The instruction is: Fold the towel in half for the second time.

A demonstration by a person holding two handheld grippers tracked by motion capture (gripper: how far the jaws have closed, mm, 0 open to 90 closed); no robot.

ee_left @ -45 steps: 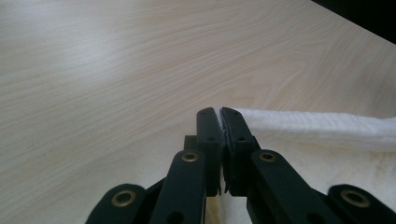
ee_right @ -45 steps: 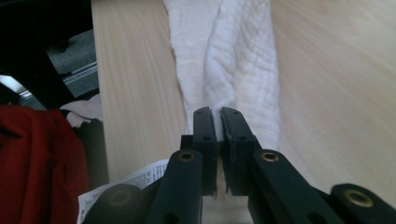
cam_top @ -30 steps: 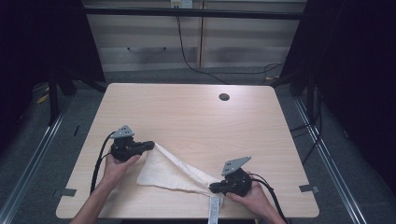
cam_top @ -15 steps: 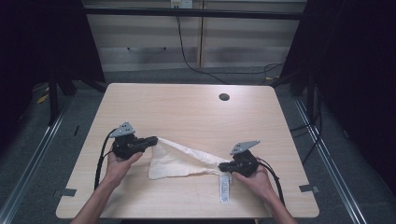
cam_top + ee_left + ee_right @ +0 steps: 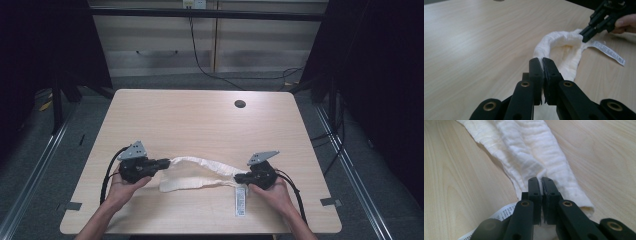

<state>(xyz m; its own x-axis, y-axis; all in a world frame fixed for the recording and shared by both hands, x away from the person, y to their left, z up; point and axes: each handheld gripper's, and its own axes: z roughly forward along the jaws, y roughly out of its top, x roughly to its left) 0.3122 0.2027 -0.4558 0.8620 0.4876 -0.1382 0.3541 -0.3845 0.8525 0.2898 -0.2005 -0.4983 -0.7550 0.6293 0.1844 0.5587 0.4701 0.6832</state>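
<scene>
A white cloth (image 5: 200,172) lies stretched in a long bunched band across the near part of the wooden table (image 5: 200,120). My left gripper (image 5: 167,162) is shut on the cloth's left end; in the left gripper view the cloth (image 5: 564,47) runs out from between the closed jaws. My right gripper (image 5: 237,177) is shut on the right end, where a white care label (image 5: 240,201) trails toward the table's front edge. In the right gripper view the cloth (image 5: 534,152) leads away from the closed jaws, the label (image 5: 504,213) beside them. The right gripper (image 5: 584,37) also appears far off in the left gripper view.
A dark round cable hole (image 5: 240,104) sits in the table's far right part. A cabinet with a hanging cable (image 5: 200,45) stands behind the table. Dark floor and metal rails flank both sides.
The right gripper has swung to the right and away from the front edge, pulling the cloth out into a longer band. The left gripper has shifted slightly, still holding its end.
</scene>
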